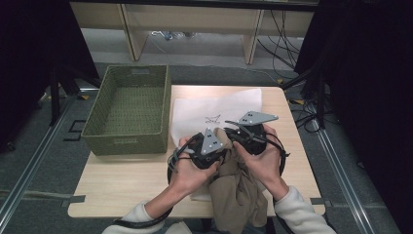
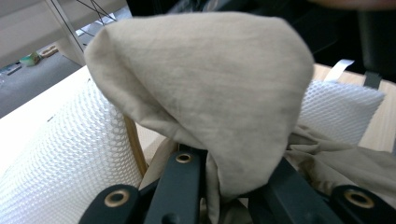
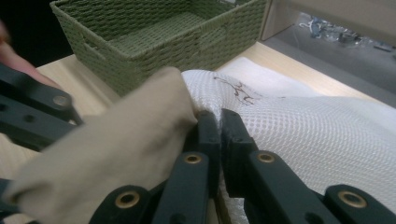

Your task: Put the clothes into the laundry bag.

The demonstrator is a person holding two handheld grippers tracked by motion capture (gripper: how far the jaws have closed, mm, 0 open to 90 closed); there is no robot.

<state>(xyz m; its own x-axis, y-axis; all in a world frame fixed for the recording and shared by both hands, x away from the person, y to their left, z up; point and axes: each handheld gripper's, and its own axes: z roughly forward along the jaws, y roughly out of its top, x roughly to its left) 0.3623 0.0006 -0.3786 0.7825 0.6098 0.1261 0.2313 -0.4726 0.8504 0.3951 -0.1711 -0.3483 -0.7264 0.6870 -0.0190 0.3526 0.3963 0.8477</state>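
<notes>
Both tools meet over the near middle of the bench (image 1: 122, 180). The left tool (image 1: 220, 141) has its jaws pressed together on a fold of the beige cloth (image 1: 238, 187), which drapes over them and hangs down past the bench's near edge. The right tool (image 3: 218, 122) pinches the edge of the white mesh bag (image 3: 317, 135), just beside the cloth. A green woven basket (image 1: 127, 111) stands on the bench's left.
</notes>
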